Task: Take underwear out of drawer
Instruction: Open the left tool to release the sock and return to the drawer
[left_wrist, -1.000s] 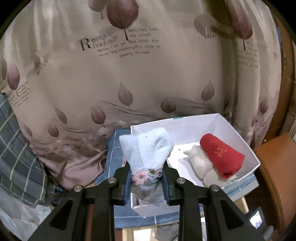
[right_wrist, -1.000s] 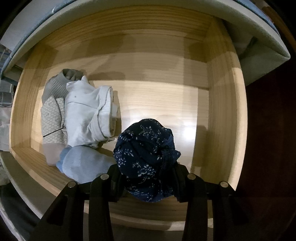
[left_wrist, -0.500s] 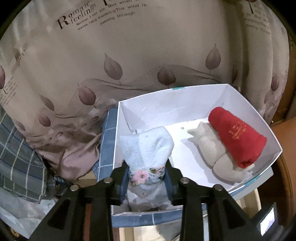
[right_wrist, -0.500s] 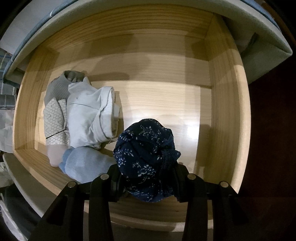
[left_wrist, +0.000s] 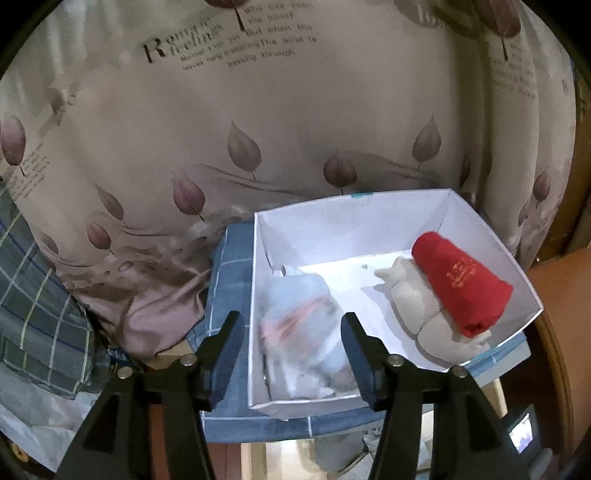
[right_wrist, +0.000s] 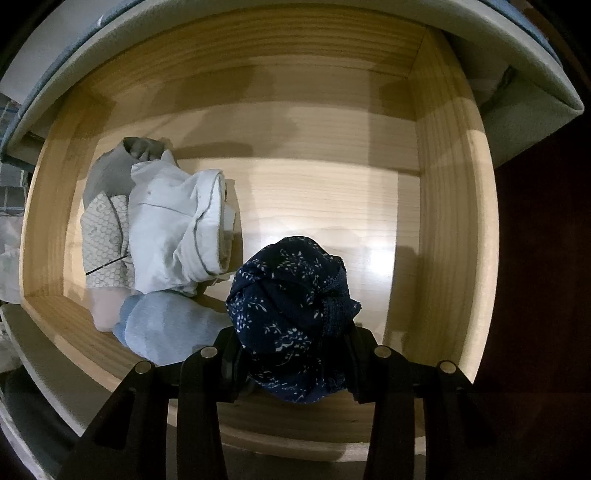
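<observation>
while left fingers gape over white box | right fingers clamp navy roll | drawer walls close

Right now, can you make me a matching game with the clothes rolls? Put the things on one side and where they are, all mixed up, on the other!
Things:
1. red roll
2. dark blue flowery roll
3. pale blue roll with pink trim
4. white bundle

Places:
A. lying in the wooden drawer, left side
B. between the open fingers of the left gripper, in the white box
C. clamped in the right gripper
D. on the right side of the white box

Pairs: 1-D, 2-C, 3-B, 4-A
</observation>
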